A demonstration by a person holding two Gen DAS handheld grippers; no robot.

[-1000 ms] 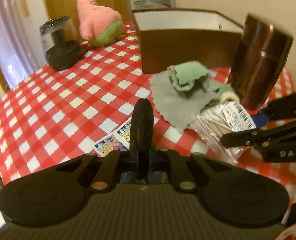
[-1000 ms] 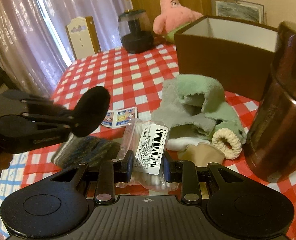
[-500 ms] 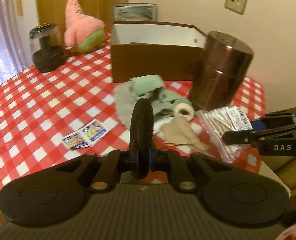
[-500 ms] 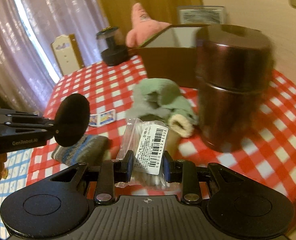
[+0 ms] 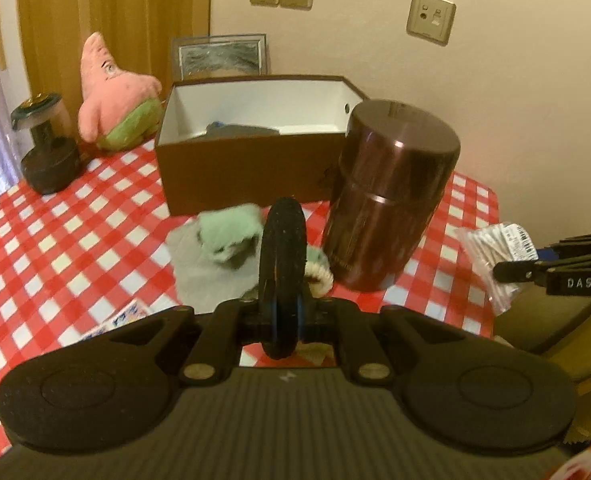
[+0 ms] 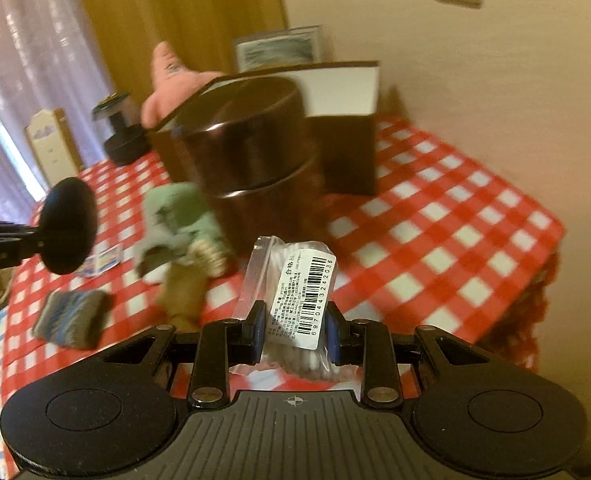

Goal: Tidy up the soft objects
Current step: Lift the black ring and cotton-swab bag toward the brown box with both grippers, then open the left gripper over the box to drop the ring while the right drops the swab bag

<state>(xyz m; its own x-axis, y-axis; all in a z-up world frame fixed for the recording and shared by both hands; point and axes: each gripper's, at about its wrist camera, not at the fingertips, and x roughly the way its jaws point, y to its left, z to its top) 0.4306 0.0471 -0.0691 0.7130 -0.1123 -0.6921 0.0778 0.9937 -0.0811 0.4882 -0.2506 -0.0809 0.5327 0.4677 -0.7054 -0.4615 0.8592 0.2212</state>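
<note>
Currently I am clamping the clear plastic bag of cotton swabs [image 6: 295,304] between the narrowly parted jaws of my right gripper [image 6: 295,334], above the near corner of the red-and-white checked tablecloth [image 6: 447,240], while my left gripper [image 5: 281,280] is closed on a flat black disc. Because the slick bag is being pinched only low down, it could be slipping or swinging. The tall brown metal canister [image 5: 391,204] is standing between it and the open brown cardboard box [image 5: 239,176], beside the green-and-grey cloth pile [image 5: 223,236].

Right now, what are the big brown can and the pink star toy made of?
The brown canister looks like glossy metal, though it could be plastic: light glints off its lid and sides. The pink star plush looks like soft fuzzy fabric, matte, with a rounded stuffed shape.
</note>
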